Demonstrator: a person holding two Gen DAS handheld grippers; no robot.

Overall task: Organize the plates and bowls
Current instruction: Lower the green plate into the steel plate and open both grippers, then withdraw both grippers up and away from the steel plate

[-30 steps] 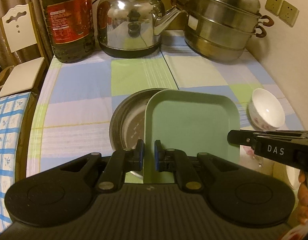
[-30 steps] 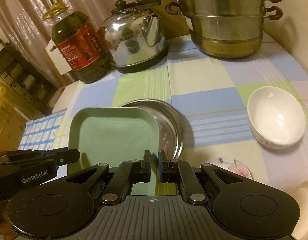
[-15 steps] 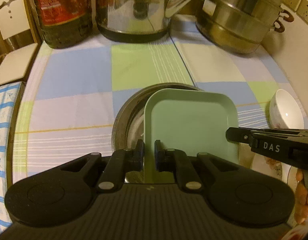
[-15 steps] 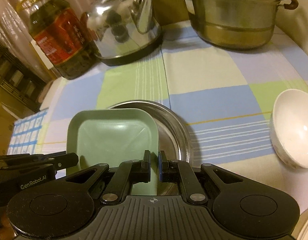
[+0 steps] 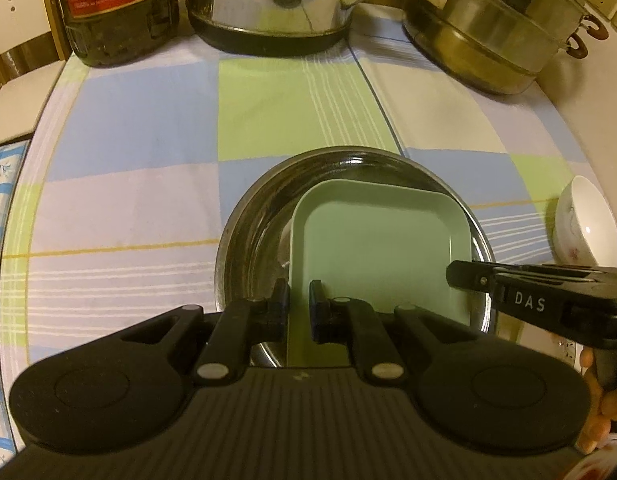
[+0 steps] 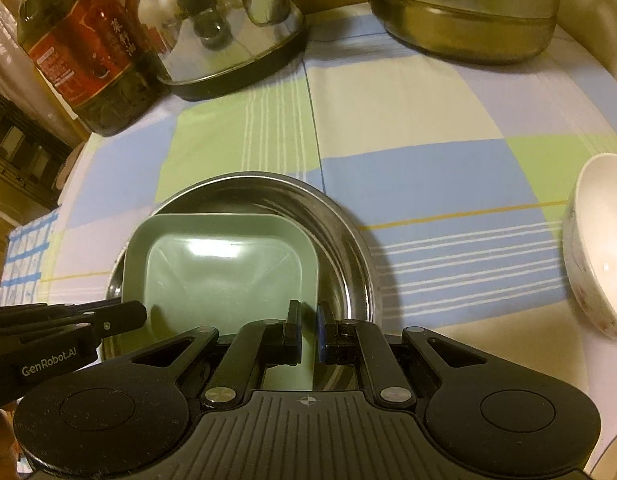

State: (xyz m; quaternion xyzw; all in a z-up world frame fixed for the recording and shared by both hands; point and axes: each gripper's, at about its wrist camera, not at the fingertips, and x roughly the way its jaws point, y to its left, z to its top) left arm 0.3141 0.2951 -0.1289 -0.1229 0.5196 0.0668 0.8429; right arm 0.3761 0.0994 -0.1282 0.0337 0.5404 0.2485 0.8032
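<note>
Both grippers clamp the green plate (image 5: 378,252), left gripper (image 5: 299,307) and right gripper (image 6: 309,330) on opposite rims, over the steel pan (image 6: 340,232); white bowl (image 6: 600,240), kettle (image 6: 224,20) and steamer (image 5: 500,28) crowd the table (image 5: 128,128).

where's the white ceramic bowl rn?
The white ceramic bowl sits on the checked tablecloth at the right edge of both wrist views, apart from the round steel plate that has the square green plate over it.

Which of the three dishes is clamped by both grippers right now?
The square green plate, held at its near rim over the round steel plate; the white bowl sits untouched, off right.
</note>
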